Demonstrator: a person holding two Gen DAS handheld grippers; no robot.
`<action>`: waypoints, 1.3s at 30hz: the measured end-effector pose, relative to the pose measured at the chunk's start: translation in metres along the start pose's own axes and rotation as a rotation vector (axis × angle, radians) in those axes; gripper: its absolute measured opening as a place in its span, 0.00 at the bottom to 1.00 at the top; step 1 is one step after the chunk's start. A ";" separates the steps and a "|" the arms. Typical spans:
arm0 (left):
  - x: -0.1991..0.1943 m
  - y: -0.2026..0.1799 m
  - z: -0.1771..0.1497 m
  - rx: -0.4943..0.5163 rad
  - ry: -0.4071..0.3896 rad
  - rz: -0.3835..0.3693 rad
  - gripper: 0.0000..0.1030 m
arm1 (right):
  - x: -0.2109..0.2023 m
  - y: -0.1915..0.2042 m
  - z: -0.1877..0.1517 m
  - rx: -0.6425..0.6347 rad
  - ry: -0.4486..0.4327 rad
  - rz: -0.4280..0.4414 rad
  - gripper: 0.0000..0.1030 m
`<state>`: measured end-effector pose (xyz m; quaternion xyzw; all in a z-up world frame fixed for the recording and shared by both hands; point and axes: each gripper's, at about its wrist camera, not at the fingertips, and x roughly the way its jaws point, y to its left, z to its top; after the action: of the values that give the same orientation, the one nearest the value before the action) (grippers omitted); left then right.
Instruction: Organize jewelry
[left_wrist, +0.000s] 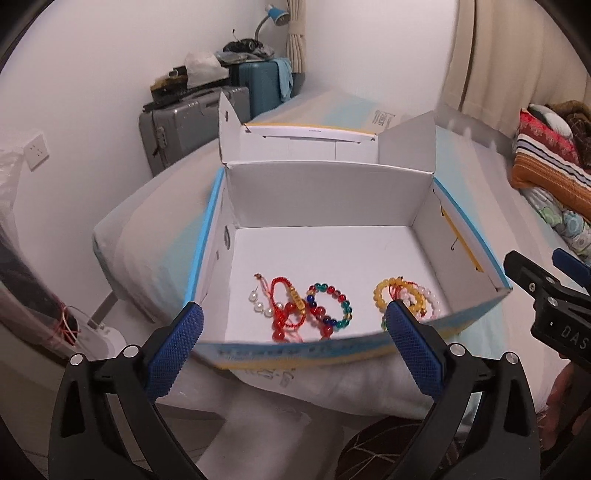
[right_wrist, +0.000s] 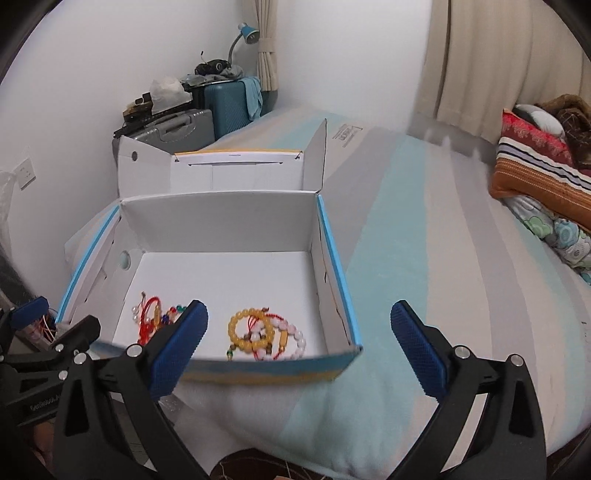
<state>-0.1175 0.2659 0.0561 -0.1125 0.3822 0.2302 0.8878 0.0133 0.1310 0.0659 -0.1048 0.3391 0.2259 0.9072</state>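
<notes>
While both grippers hang just short of the near wall of the open cardboard box (left_wrist: 325, 192), neither holds anything: the left gripper (left_wrist: 293, 332) has its blue-padded fingers spread wide with only the box front between them, and the right gripper (right_wrist: 299, 332) is spread just as wide, its left finger over the box's near edge and its right finger over the bed (right_wrist: 424, 258). Inside the box, on its white floor close to the near wall, lies the jewelry in two clusters: toward the left a red cord bracelet (left_wrist: 286, 308) tangled with a short strand of white pearls (left_wrist: 260, 304), touching a bracelet of red, blue and green beads (left_wrist: 330, 306); toward the right a yellow bead bracelet (right_wrist: 249, 330) overlapping a pale pink-white bead bracelet (right_wrist: 295, 338). From the left wrist view the near wall and the left gripper's right finger cover part of the right cluster; from the right wrist view the right gripper's left finger hides much of the left cluster. The box lid (left_wrist: 306, 142) stands folded back behind it. Beyond the bed's far corner stand a grey suitcase (left_wrist: 184, 125) and a teal suitcase (left_wrist: 258, 85) piled with odds and ends, with a blue desk lamp (left_wrist: 275, 14) above; striped and floral bedding (right_wrist: 543, 181) lies heaped at the right.
</notes>
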 end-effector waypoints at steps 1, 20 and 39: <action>-0.001 0.000 -0.003 -0.002 0.002 -0.005 0.94 | -0.003 0.001 -0.004 -0.002 0.002 0.005 0.93; -0.030 0.001 -0.026 -0.006 0.010 -0.015 0.94 | -0.019 0.003 -0.041 0.033 0.058 0.046 0.93; -0.032 -0.011 -0.032 0.001 0.035 -0.052 0.94 | -0.025 0.001 -0.042 0.032 0.052 0.051 0.93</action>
<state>-0.1511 0.2339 0.0575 -0.1261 0.3949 0.2048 0.8867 -0.0275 0.1096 0.0510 -0.0877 0.3688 0.2406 0.8935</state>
